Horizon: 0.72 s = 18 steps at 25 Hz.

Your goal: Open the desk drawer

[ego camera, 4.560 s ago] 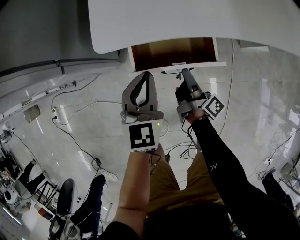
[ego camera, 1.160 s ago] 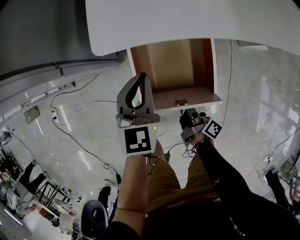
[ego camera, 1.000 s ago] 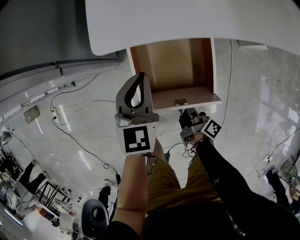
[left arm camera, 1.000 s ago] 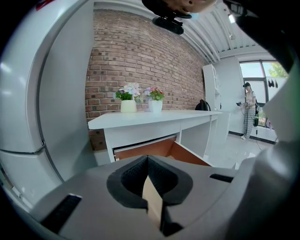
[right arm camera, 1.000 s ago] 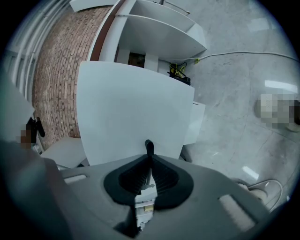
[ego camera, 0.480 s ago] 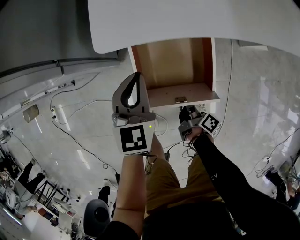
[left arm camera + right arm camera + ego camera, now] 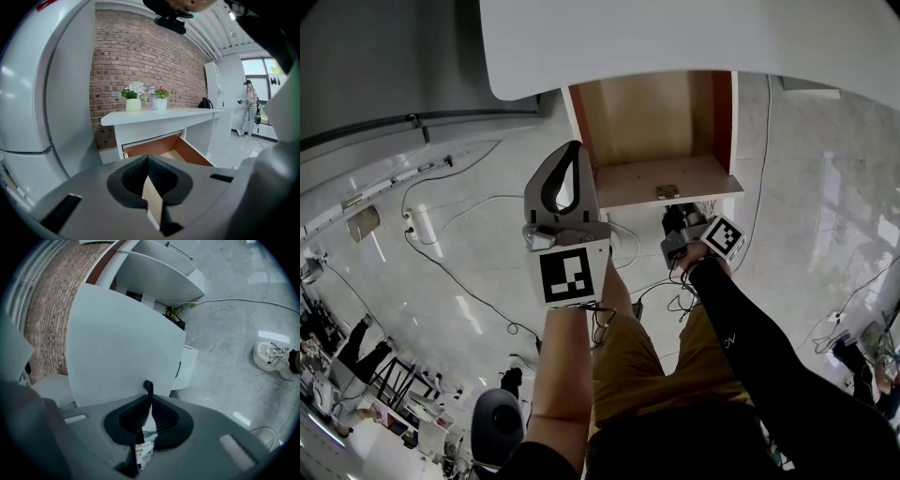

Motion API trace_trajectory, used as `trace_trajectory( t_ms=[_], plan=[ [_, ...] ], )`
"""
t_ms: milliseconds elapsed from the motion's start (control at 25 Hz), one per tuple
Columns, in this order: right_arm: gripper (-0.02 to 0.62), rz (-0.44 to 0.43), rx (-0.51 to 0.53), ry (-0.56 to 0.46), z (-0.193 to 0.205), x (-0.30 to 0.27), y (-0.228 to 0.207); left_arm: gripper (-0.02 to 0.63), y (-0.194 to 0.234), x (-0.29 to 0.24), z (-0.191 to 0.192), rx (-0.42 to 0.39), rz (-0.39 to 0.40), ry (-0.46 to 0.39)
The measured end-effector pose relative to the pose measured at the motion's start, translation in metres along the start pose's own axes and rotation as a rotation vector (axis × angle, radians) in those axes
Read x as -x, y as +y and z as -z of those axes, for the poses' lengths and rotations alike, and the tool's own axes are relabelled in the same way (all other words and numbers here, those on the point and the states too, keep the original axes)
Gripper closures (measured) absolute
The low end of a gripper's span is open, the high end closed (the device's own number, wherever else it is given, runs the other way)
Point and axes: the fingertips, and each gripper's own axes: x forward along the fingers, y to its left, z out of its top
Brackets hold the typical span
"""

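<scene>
Gripping: right gripper (image 7: pixel 149 398) clenched on the handle (image 7: pixel 148 386) of the drawer (image 7: pixel 656 122) — the one pull point
Drawer: standing well out from under the desk (image 7: pixel 694 37), at 12 o'clock
Left gripper (image 7: pixel 577 155): pinched shut on nothing, raised at 10 o'clock — clear of the drawer's corner
Room: open floor (image 7: pixel 825 169) at 3 o'clock

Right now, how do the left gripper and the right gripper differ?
The left gripper is up beside the open drawer and holds nothing. The right gripper sits low at the drawer's front, clamped on its dark handle. Both have their jaws together.
</scene>
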Motion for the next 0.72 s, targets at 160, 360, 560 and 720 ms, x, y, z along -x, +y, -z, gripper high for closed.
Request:
trace_trajectory(
  t_ms=[160, 360, 560, 720],
  plan=[
    [0.574, -0.006, -0.002, -0.014, -0.002, -0.007, -0.007, 0.600, 0.001, 0.001, 0.002, 0.001, -0.002, 0.003],
    [0.574, -0.034, -0.009, -0.022, -0.001, -0.007, -0.007, 0.600, -0.002, -0.001, 0.002, 0.002, 0.004, 0.001],
    [0.574, -0.030, -0.004, -0.033, -0.005, -0.017, -0.015, 0.600, -0.008, -0.004, 0.003, -0.004, 0.013, 0.001],
    [0.574, -0.036, -0.036, -0.075, -0.008, -0.019, -0.018, 0.600, -0.011, -0.004, 0.000, -0.004, 0.014, 0.001]
  ],
)
